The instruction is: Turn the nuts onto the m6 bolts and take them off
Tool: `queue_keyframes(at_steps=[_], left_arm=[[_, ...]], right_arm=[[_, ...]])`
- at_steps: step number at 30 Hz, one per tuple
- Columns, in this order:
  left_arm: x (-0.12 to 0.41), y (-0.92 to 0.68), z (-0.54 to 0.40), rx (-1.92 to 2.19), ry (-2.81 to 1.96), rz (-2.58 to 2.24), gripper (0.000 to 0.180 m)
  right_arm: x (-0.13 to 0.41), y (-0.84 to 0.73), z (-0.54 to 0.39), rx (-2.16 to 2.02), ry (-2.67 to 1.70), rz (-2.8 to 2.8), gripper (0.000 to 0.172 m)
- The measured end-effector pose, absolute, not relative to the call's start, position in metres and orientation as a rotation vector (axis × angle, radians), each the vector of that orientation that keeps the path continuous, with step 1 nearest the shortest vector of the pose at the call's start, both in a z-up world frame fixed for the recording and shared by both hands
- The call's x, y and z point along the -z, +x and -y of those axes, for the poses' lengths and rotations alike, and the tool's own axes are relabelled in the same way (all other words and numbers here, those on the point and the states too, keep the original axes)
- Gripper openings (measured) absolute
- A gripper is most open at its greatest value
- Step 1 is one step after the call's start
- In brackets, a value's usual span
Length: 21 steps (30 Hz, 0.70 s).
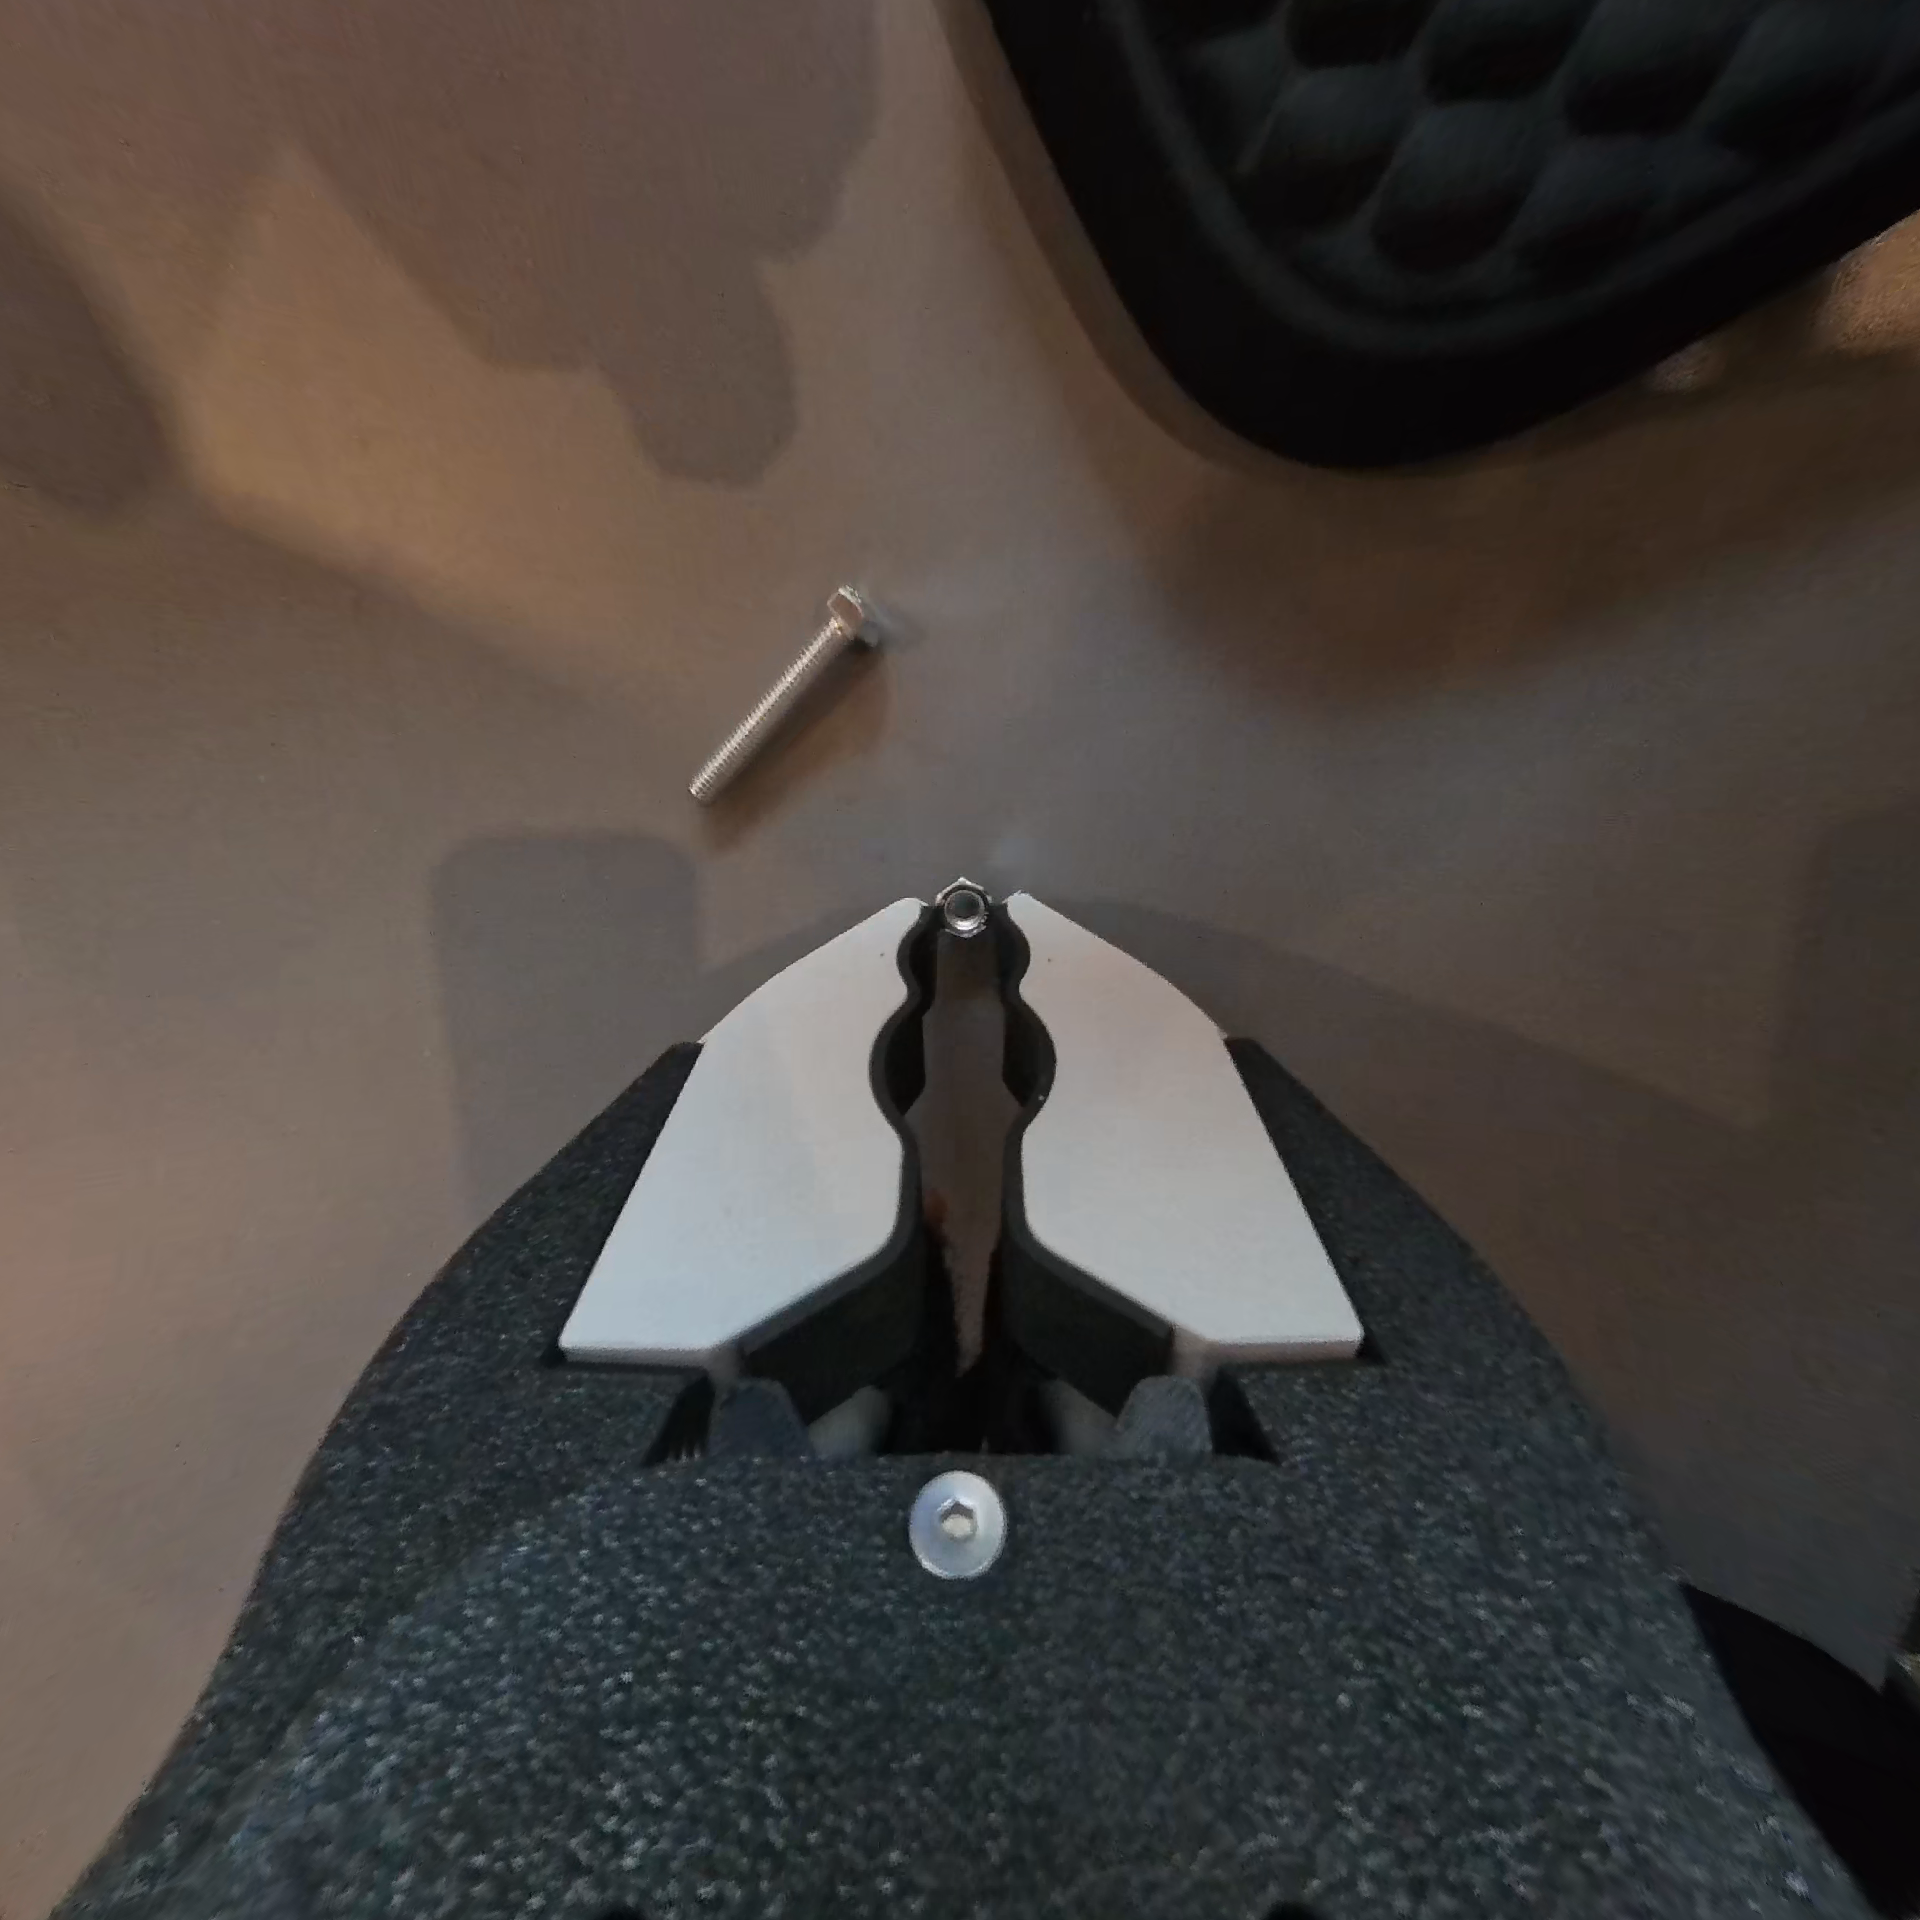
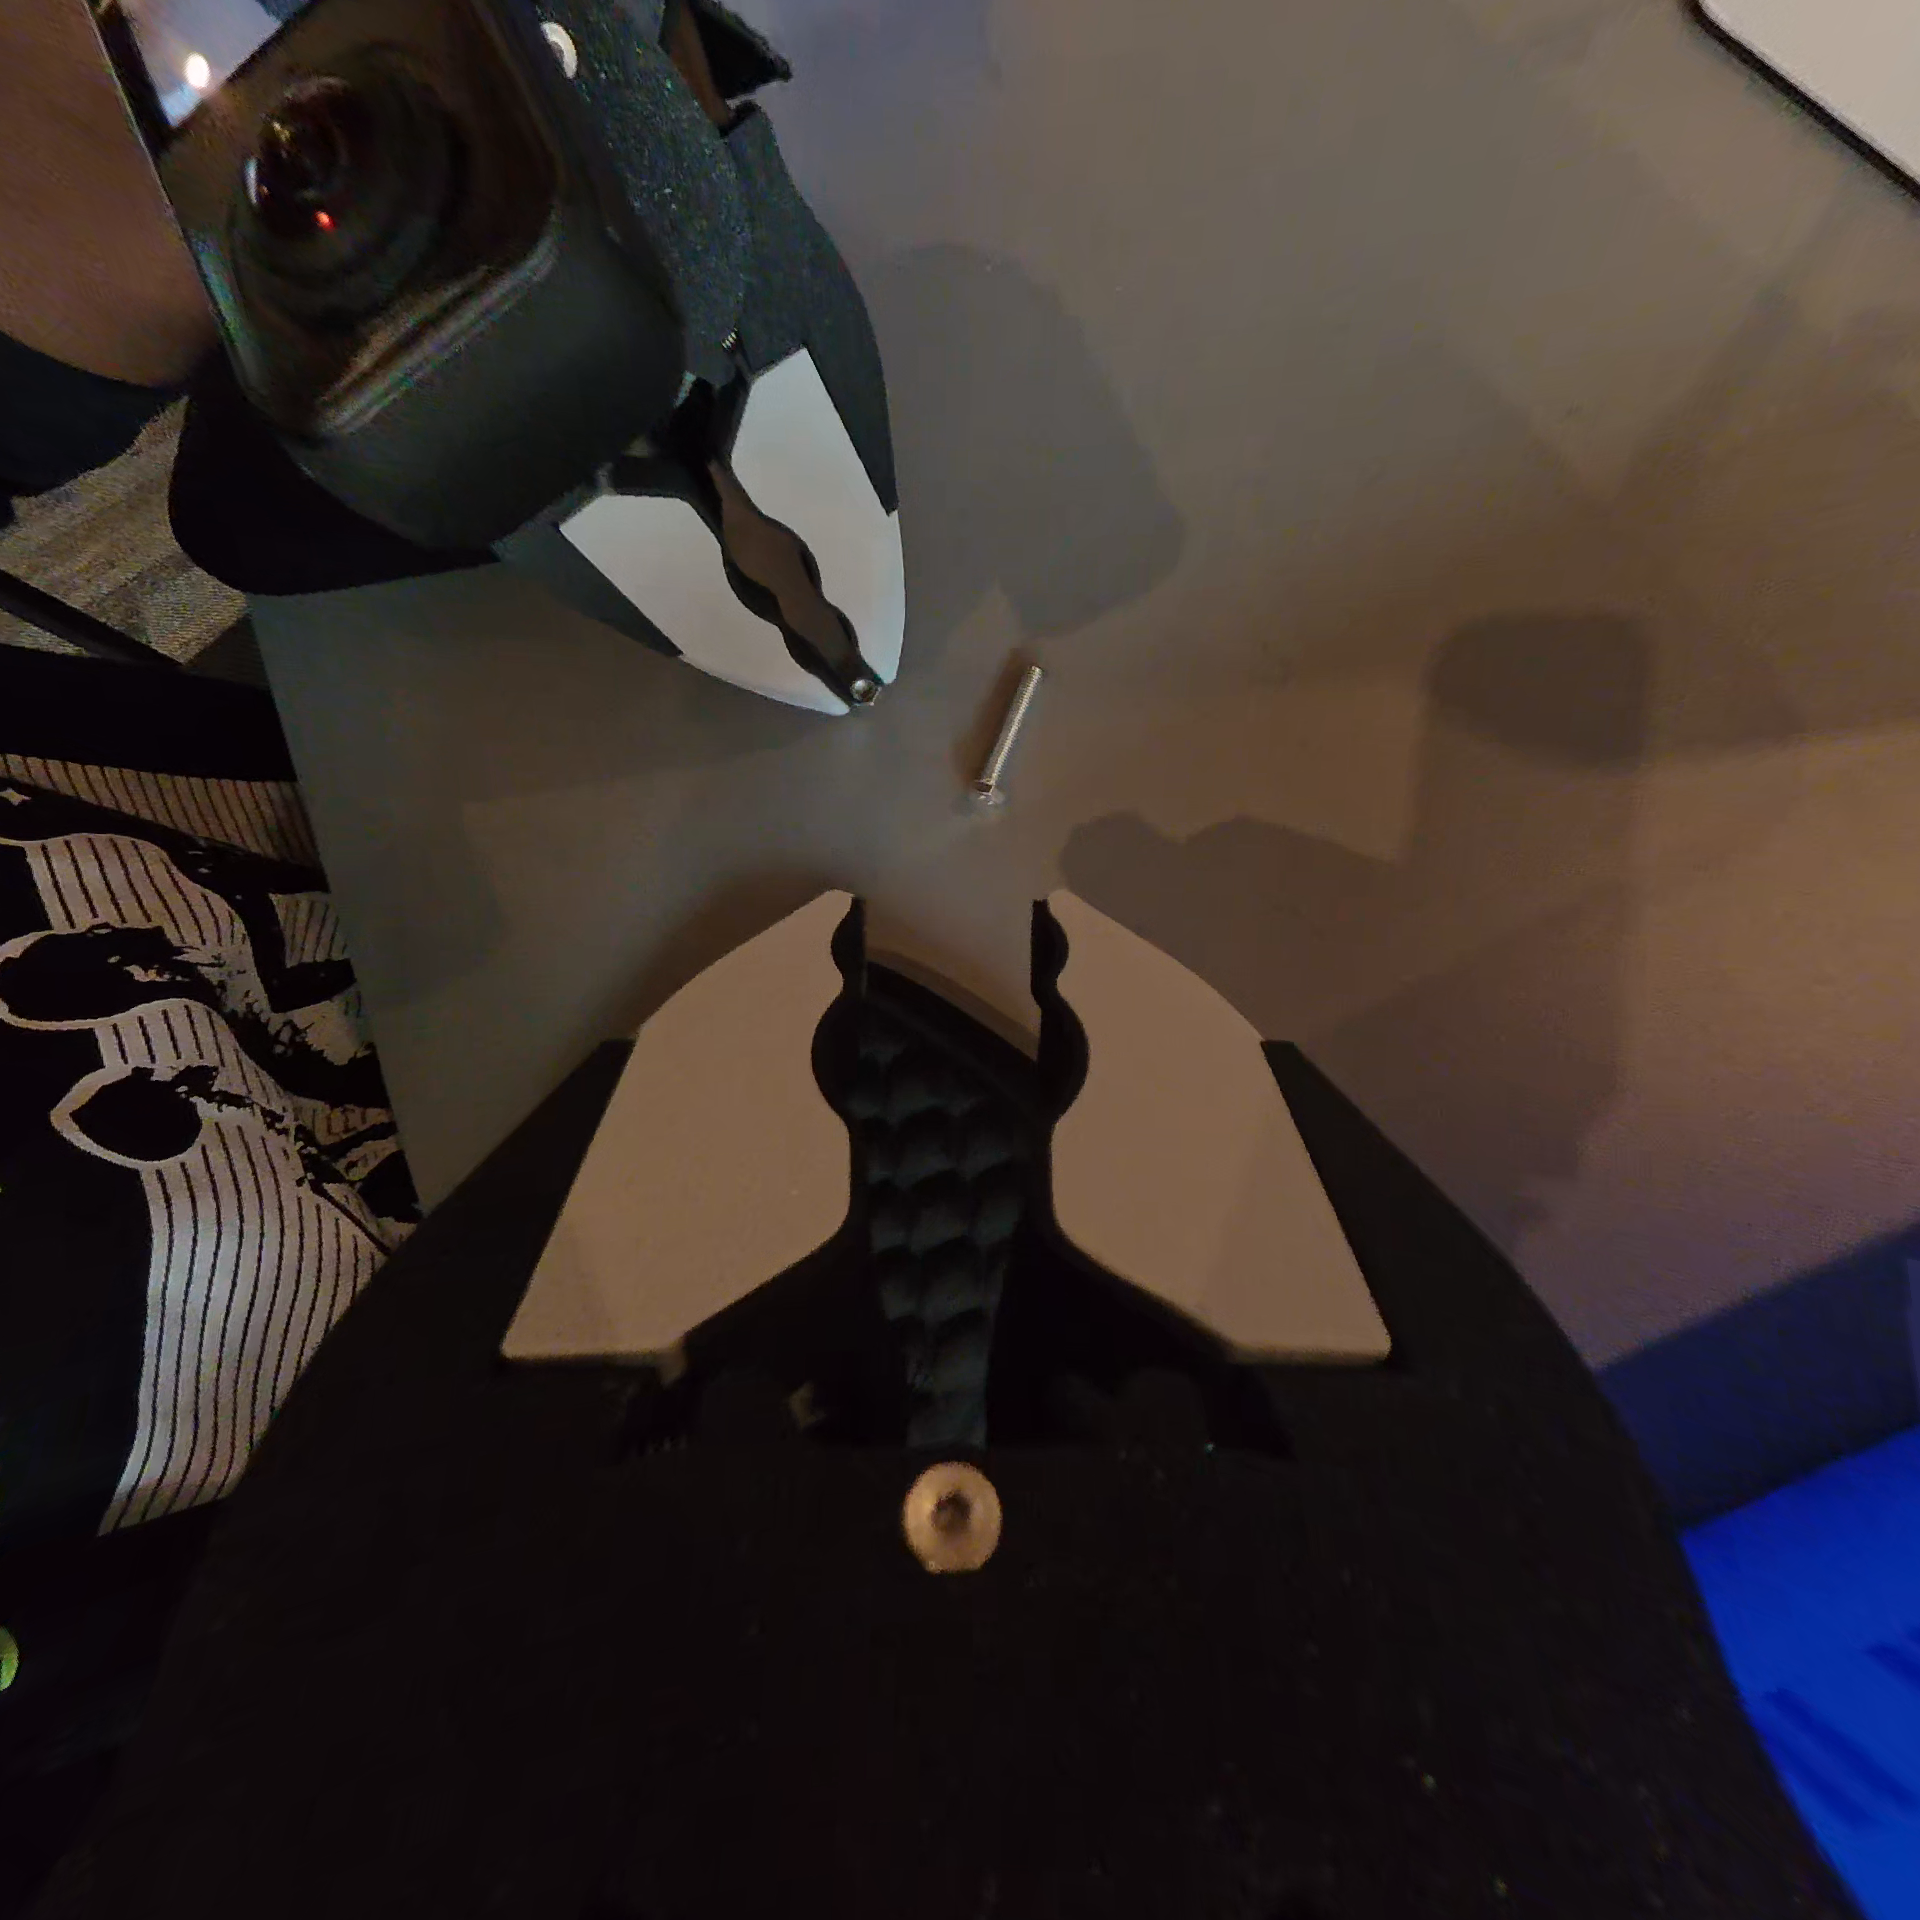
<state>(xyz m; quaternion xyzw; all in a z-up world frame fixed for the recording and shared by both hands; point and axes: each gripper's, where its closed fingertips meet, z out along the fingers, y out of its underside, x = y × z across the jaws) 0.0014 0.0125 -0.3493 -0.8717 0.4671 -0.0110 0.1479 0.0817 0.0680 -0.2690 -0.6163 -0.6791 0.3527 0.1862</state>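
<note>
My left gripper (image 1: 963,912) is shut on a small silver hex nut (image 1: 964,915), pinched at the very fingertips with its hole facing the camera. It also shows in the right wrist view (image 2: 865,688), with the nut (image 2: 862,687) at its tip just above the grey table. A silver bolt (image 1: 781,694) lies loose on the table ahead and to the left of the left gripper; in the right wrist view the bolt (image 2: 1006,732) lies between the two grippers. My right gripper (image 2: 948,906) is open and empty, a little short of the bolt.
The grey table (image 1: 1299,727) carries both. A black quilted pad (image 1: 1507,208) lies at the far right in the left wrist view. A person's black and white patterned clothing (image 2: 177,1091) is beyond the table's left edge. A white object (image 2: 1829,73) sits at the far right corner. One gripper's finger ends stand about 12 centimetres off the other's. My right tips are about 11 centimetres from the bolt (image 2: 1006,732), my left tips only 4 centimetres. The left camera catches it too, in the left wrist view (image 1: 782,715).
</note>
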Motion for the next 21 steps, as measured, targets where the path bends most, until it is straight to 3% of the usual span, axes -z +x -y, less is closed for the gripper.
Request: queue_keyframes(at_steps=[12, 21], left_arm=[[0.338, 0.004, -0.010, 0.076, -2.448, -1.280, 0.052], [0.248, -0.024, -0.025, 0.320, -2.000, -0.769, 0.071]], right_arm=[[0.270, 0.078, -0.068, -0.986, -1.743, 1.919, 0.030], [0.267, 0.065, -0.060, -0.986, -1.713, 1.975, 0.030]])
